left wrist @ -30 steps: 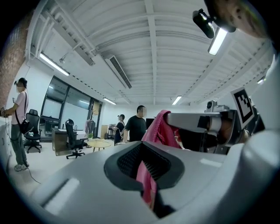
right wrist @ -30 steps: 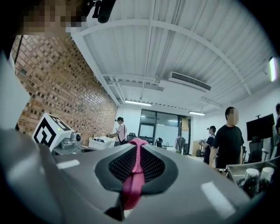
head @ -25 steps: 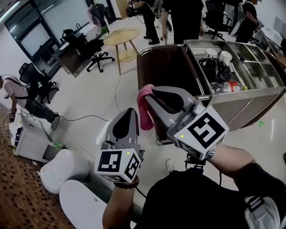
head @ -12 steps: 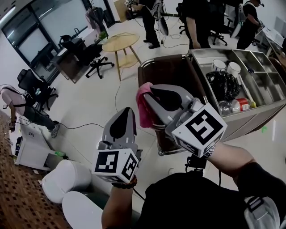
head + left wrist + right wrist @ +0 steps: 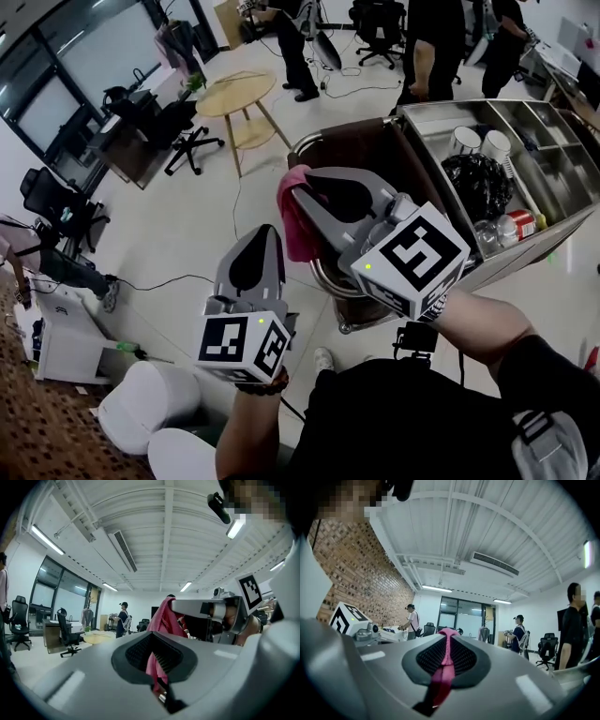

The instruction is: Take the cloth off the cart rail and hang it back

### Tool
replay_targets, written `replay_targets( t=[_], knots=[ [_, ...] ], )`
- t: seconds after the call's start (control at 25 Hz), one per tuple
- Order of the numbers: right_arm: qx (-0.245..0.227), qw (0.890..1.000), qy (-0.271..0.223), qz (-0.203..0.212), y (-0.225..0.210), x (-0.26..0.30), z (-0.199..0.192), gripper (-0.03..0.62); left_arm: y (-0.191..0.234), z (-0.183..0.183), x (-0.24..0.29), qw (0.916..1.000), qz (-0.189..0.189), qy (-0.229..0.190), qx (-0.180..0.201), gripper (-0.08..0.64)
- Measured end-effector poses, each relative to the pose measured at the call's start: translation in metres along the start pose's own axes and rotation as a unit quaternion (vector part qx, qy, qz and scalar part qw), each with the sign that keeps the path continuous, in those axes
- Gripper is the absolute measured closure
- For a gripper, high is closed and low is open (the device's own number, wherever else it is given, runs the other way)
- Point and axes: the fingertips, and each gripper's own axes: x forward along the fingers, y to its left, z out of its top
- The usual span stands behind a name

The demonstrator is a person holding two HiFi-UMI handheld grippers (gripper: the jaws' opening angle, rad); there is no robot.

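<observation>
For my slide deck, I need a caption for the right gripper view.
The right gripper shut on the pink cloth, office beyond.

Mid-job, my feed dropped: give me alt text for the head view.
The right hand-held gripper holds a pink cloth in the air beside a steel cart; the left hand-held gripper sits just lower left, its tip by the cloth's lower edge. Behind: a round wooden table, office chairs, people standing.

The grey left gripper (image 5: 271,236), lower centre-left, and the grey right gripper (image 5: 300,191), at centre, point up-frame on bare forearms. Each has its jaws closed on the pink cloth (image 5: 292,231).
</observation>
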Motion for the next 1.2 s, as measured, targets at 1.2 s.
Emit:
replay_targets(
  t=[1.2],
  knots=[
    [-0.066, 0.983, 0.129, -0.11, -0.072, 0.206, -0.069, 0.581, 0.187, 0.013, 0.086, 0.9868, -0.145, 0.009, -0.071, 0.557]
  ],
)
